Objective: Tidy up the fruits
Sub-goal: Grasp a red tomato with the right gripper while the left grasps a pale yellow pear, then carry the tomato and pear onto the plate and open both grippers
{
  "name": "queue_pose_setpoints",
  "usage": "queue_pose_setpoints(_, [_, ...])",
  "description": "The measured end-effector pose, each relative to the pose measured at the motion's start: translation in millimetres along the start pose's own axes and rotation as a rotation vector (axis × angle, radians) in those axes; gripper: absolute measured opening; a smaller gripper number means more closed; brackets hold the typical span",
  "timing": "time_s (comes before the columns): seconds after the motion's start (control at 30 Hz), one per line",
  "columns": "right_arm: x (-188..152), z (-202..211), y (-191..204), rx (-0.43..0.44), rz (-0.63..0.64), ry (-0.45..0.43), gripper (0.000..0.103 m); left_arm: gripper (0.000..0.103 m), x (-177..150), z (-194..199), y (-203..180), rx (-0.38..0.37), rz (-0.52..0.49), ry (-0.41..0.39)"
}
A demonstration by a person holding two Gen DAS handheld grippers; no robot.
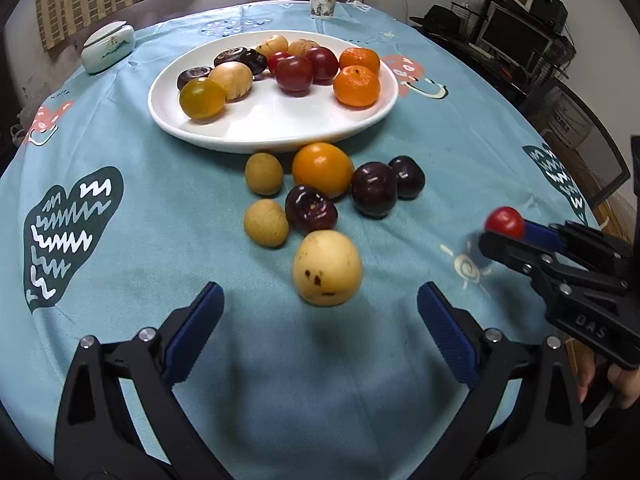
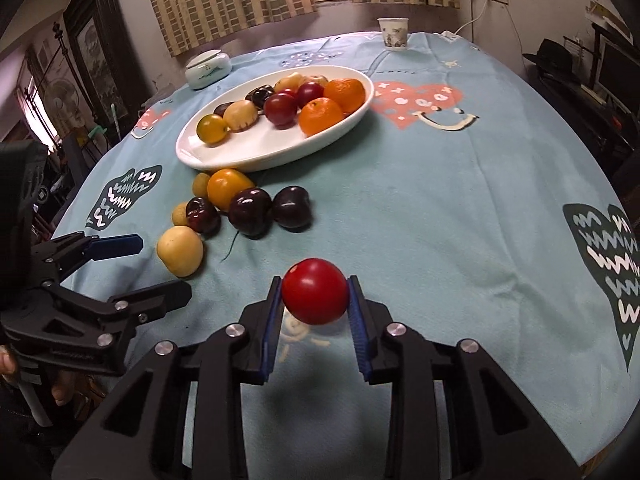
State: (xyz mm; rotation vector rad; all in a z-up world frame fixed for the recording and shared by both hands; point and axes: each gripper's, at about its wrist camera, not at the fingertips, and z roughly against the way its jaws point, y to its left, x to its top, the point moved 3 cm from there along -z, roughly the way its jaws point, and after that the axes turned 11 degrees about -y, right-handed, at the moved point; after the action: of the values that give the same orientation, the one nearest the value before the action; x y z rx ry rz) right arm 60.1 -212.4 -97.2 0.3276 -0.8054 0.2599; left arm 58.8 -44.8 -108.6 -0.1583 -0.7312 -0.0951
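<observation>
Pinching a red fruit [image 2: 315, 291], the right gripper's [image 2: 314, 300] jaws grip its sides.

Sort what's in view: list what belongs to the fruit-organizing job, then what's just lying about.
Job:
- red fruit, in the right claw
- white plate with fruit on it
- loose fruit by the plate, e.g. pale fruit and orange fruit
- left claw, open

Lying about:
- paper cup
- lidded dish
</observation>
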Motion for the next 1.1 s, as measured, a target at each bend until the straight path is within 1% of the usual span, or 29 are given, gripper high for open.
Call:
queue_pose_setpoints(0.03, [-0.3, 1.2, -1.5, 0.000, -0.005, -0.003, 0.032, 0.090, 0.9, -2.0, 0.7, 0.005, 0.008, 0.000])
queue_pose_setpoints(0.07, [-0.5, 2.5, -3.1, 0.002, -0.011, -0.006, 0.032, 0.075, 1.6, -5.4, 0.9, 0.005, 0.018, 0.005])
queue_pose_setpoints(0.1, [-0.9, 3.5, -4.2, 0.005, -0.016, -0.007, 0.032, 0.049, 1.7, -9.8, 1.1, -0.001, 0.024, 0.017])
queue_pose_setpoints(0.13, [-1.7, 4.4, -4.5, 0.006, -0.019, -0.008, 0.032, 0.045, 1.2, -14.0, 1.0, 0.005, 0.025, 0.028])
queue_pose_setpoints(0.17, [-2.5, 4.7, -4.8, 0.009, -0.021, -0.008, 0.032, 0.038, 1.7, -13.7, -0.7, 0.014, 0.011, 0.010])
queue_pose_setpoints(0.23, [-3.6, 4.8, -4.6, 0.014, -0.024, -0.005, 0.032, 0.037, 0.9, -12.3, -3.2, 0.005, 0.006, 0.008])
queue_pose_setpoints(0.3, [-4.2, 5.6, -2.2, 0.016, -0.020, -0.004, 0.032, 0.037, 0.3, -7.1, -2.6, -0.027, 0.025, -0.001])
queue_pose_setpoints(0.33, [-4.0, 5.6, -0.3, 0.018, -0.016, -0.004, 0.032, 0.037, 0.0, -3.8, -2.0, -0.032, 0.026, -0.009])
queue_pose_setpoints(0.43, [-3.2, 3.3, 5.6, 0.026, -0.008, 0.001, 0.032, 0.037, -0.1, 3.7, 1.3, -0.023, 0.020, -0.029])
queue_pose_setpoints(0.6, [-2.9, -2.4, 18.0, 0.041, 0.010, 0.017, 0.032, 0.037, -0.3, 13.8, 13.4, -0.028, 0.041, -0.044])
queue_pose_setpoints(0.83, [5.8, -8.1, 36.4, 0.071, 0.046, 0.027, 0.032, 0.037, 13.9, 31.6, 39.0, -0.001, 0.066, -0.101])
queue_pose_setpoints(0.97, [22.7, -14.4, 45.5, 0.089, 0.078, 0.026, 0.032, 0.037, 35.5, 29.0, 56.5, 0.038, 0.072, -0.114])
queue_pose_setpoints(1.1, [51.3, -23.8, 56.0, 0.099, 0.124, 0.000, 0.032, 0.037, 76.3, 16.0, 71.4, 0.057, 0.075, -0.133])
